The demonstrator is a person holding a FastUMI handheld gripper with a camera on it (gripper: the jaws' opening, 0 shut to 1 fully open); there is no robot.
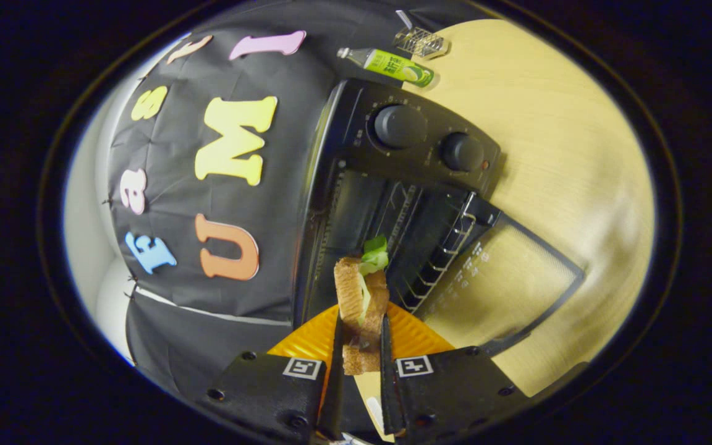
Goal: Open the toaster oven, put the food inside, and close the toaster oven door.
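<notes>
tool-mounted view, rolled sideways, close before open toaster oven (393,204)

Light wooden table (554,154) carries everything. Black toaster oven (418,161) stands on it, door (504,278) dropped open, lying low over tabletop. Orange ribbed plate (313,337) rests on table just before oven mouth. Beyond oven: green bottle (393,65) lying on side, small wire rack (419,41) near it.

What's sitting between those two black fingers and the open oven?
In the gripper view, a sandwich is pinched between the gripper fingers, above an orange plate. Just beyond it gapes the toaster oven, its door folded down.
</notes>
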